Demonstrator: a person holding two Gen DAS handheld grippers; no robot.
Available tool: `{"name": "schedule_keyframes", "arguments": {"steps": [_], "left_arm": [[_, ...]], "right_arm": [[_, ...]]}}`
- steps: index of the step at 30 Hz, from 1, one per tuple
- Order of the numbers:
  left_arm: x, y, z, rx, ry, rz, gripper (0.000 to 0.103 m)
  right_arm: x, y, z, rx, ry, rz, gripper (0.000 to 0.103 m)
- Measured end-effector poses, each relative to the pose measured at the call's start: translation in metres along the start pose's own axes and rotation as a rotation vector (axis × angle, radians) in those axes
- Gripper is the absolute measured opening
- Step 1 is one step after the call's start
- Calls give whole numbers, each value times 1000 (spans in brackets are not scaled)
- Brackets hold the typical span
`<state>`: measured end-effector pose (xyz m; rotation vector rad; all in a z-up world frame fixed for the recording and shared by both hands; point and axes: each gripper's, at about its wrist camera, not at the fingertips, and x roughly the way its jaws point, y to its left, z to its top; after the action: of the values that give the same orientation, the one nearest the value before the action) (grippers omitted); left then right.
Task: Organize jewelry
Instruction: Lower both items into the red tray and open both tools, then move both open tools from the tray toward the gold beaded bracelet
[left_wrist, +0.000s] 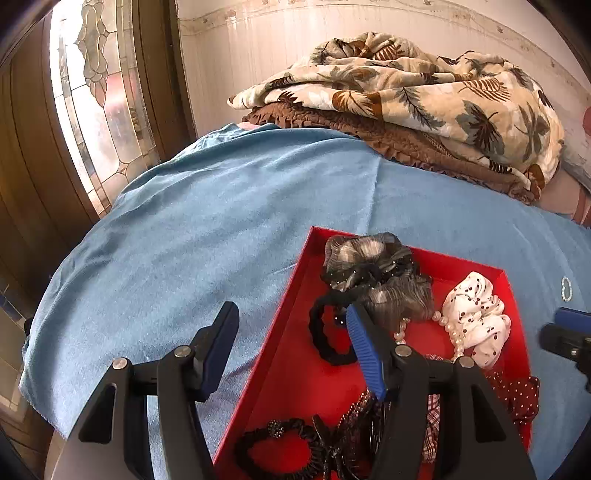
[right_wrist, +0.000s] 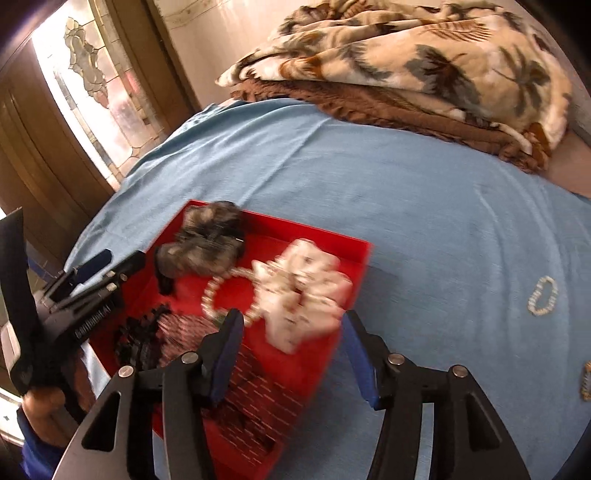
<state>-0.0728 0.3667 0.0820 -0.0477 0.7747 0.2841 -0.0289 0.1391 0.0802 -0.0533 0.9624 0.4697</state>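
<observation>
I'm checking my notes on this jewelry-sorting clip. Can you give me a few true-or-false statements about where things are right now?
1. The red tray lies on a blue cloth. True.
2. The left gripper is shut on the pearl necklace. False: its jaws are open and hold nothing.
3. A small bracelet lies on the cloth outside the tray. True.
4. The white scrunchie lies outside the tray. False: it is in the tray.
5. The right gripper is open. True.
</observation>
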Motion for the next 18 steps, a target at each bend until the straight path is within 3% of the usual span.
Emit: {"name": "schedule_keyframes", "arguments": {"steps": [13,18], "left_arm": [[-11,-30,-12,64,-9,21,60],[-29,-52,-21,133,-72,35,60]], "right_arm": [[-56,-106,-64,158,-30,-138,66],[-80,-148,-92,254,-48,-170,66]]}}
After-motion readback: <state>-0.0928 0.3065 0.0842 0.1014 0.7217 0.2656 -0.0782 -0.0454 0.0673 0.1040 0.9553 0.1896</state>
